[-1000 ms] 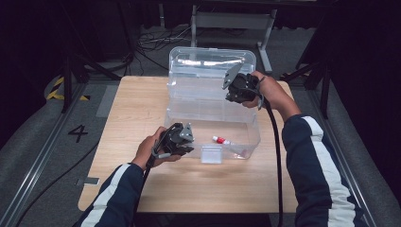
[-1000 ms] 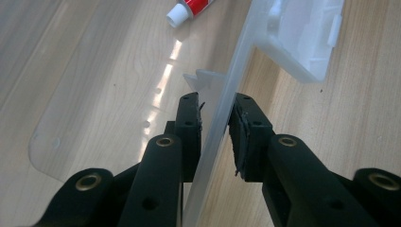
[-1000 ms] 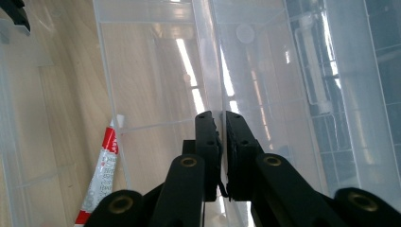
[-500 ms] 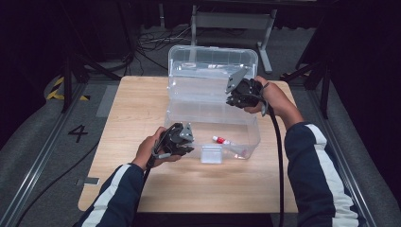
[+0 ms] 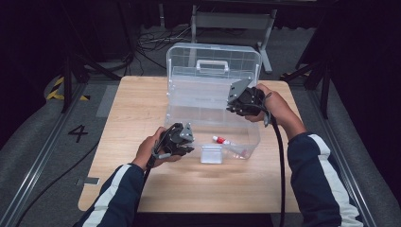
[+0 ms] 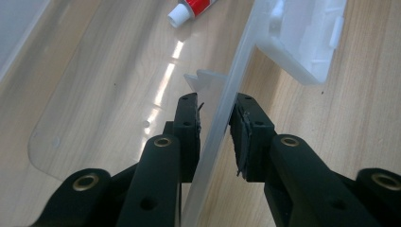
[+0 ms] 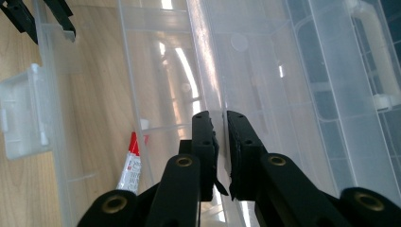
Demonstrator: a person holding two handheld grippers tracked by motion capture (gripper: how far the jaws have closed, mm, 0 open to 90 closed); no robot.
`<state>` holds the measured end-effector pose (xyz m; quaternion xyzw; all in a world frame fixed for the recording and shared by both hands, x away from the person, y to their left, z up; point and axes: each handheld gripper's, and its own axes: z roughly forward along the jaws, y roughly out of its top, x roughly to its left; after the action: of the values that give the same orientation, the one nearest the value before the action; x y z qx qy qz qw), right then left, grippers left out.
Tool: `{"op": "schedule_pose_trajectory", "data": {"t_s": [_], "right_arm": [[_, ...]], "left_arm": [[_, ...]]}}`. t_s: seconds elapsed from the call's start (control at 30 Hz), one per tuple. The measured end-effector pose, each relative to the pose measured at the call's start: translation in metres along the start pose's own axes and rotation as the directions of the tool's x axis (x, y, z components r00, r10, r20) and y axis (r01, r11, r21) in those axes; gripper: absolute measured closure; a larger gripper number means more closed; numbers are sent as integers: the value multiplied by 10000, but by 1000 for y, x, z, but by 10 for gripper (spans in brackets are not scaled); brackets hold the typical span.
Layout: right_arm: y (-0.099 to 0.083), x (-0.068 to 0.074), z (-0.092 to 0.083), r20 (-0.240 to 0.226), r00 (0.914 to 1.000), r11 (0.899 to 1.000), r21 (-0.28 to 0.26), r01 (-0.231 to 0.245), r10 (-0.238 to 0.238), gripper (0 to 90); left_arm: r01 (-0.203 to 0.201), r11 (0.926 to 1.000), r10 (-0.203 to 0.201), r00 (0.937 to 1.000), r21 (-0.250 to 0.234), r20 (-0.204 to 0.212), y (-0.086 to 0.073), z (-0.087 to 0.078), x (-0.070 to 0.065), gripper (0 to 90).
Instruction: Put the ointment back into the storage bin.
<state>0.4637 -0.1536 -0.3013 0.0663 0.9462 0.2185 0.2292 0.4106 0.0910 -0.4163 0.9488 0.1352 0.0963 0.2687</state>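
A: Where does the clear plastic storage box [image 5: 213, 113] sit?

B: On the light wooden table [image 5: 137, 109], lid [image 5: 213, 59] swung up at its far side, white handle [image 5: 212, 64] on the lid. A white latch [image 5: 211, 153] hangs from the box's near wall.

A: And the left gripper [image 5: 182, 140]?

B: At the box's near left corner. In the left gripper view [image 6: 215, 111] its black jaws straddle the thin near wall, one inside the box and one outside. Both pads lie close against the plastic, though I cannot tell whether they press on it.

A: The right gripper [image 5: 236, 100]?

B: Above the box's right side. In the right gripper view [image 7: 220, 118] its jaws stand almost together with only a slim gap; they have just been opening a little. The box's rim runs on beyond the tips, and I cannot tell whether any plastic lies between the pads.

A: Anything inside the box?

B: A small red-and-white tube [image 5: 221, 140] with a white cap lies flat on the box's floor, near the near wall, just right of the left gripper.
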Motion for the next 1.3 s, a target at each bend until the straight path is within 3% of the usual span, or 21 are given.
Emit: {"op": "schedule_pose_trajectory", "data": {"t_s": [0.13,0.23,0.8,0.97,1.3], "right_arm": [[-1,6,0,327,9994,9999,-112,-125,129,819],[-5,5,-1,82,9999,9994,-309,-129,132,819],[-15,12,-1,-122,9980,9926,-1040,-626,617,818],[-19,13,-1,-280,9965,9877,-1333,-821,790,816],[-23,18,0,-312,9947,9814,-1630,-1019,981,801]], "left_arm": [[15,10000,-15,10000,-7,-35,0,0,0,726],[-24,10000,24,9999,-10,-104,0,0,-1,722],[-181,9998,184,9992,87,-364,1,2,-4,704],[-291,9994,302,9977,190,-603,3,3,-7,689],[-326,9994,334,9976,142,-614,3,3,-7,687]]}}
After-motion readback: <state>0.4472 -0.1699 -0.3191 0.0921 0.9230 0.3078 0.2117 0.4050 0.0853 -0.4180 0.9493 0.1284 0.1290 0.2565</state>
